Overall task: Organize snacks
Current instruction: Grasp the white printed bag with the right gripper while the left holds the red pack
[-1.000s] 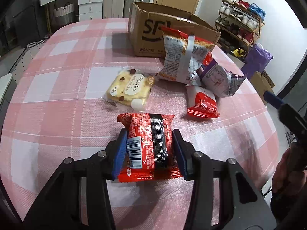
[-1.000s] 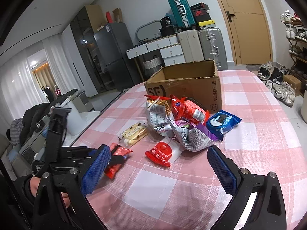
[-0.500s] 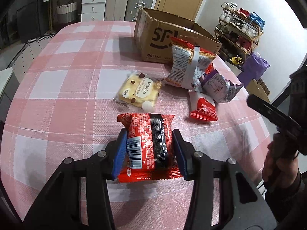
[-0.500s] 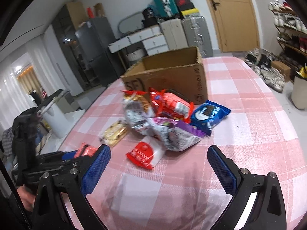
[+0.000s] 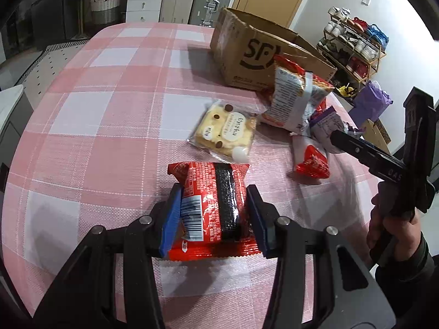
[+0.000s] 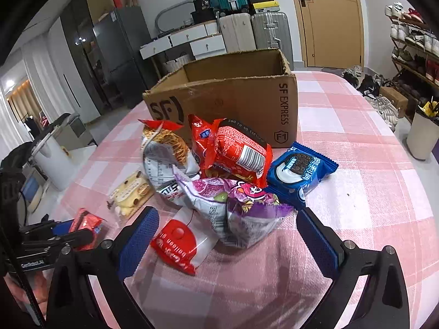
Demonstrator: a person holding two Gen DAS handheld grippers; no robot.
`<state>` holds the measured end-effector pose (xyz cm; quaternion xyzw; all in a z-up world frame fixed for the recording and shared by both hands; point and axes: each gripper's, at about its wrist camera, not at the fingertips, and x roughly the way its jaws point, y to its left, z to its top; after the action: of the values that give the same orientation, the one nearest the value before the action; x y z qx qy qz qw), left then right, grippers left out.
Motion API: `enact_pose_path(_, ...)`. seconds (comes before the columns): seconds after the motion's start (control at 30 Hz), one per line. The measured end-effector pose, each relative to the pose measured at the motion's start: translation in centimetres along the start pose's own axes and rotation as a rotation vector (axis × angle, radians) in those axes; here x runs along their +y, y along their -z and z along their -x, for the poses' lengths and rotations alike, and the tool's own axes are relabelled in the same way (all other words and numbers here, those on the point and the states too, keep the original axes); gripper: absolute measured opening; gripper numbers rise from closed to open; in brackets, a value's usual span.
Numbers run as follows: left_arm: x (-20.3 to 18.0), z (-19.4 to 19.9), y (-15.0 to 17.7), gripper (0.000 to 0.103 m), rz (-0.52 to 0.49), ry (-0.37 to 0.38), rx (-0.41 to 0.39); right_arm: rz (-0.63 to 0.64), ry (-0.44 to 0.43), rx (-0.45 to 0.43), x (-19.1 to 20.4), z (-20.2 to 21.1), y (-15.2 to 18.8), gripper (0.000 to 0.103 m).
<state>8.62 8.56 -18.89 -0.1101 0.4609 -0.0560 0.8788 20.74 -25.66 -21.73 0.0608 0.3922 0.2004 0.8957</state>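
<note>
With the left gripper (image 5: 212, 213) clamped on the red packet (image 5: 210, 200), carry it level to the cardboard box (image 6: 233, 101), while the wide-open right gripper (image 6: 227, 237) lines up on what looks like the purple bag (image 6: 241, 208) near that box.

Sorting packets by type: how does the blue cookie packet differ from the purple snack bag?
The cookie packet is blue, flat and smooth; the purple bag is crumpled and puffed up. The cookie packet lies at the right edge of the heap; the purple bag sits at its front, between the open right gripper's fingers, untouched. Both rest on the checked tablecloth, outside the cardboard box.
</note>
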Motion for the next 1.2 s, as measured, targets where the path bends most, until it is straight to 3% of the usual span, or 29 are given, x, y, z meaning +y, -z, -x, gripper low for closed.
enact_pose_path(0.17, 0.6, -0.6, -0.1, 0.043, 0.032, -0.005, 0.010, -0.034, -0.017, 0.020, -0.9, -1.2, -0.4, 0.100)
enact_pose_path(0.3, 0.7, -0.5, -0.3, 0.043, 0.035, -0.011, 0.003, -0.052, -0.062, 0.022, -1.5, -1.6, -0.6, 0.070)
enact_pose_path(0.53, 0.3, 0.2, -0.5, 0.043, 0.030, -0.014, -0.006, -0.078, -0.126, 0.015, -2.3, -1.2, -0.5, 0.052)
enact_pose_path(1.2, -1.1, 2.2, -0.4, 0.043, -0.001, -0.021, -0.033, -0.085, -0.204, -0.033, -2.4, 1.7, 0.5, 0.041)
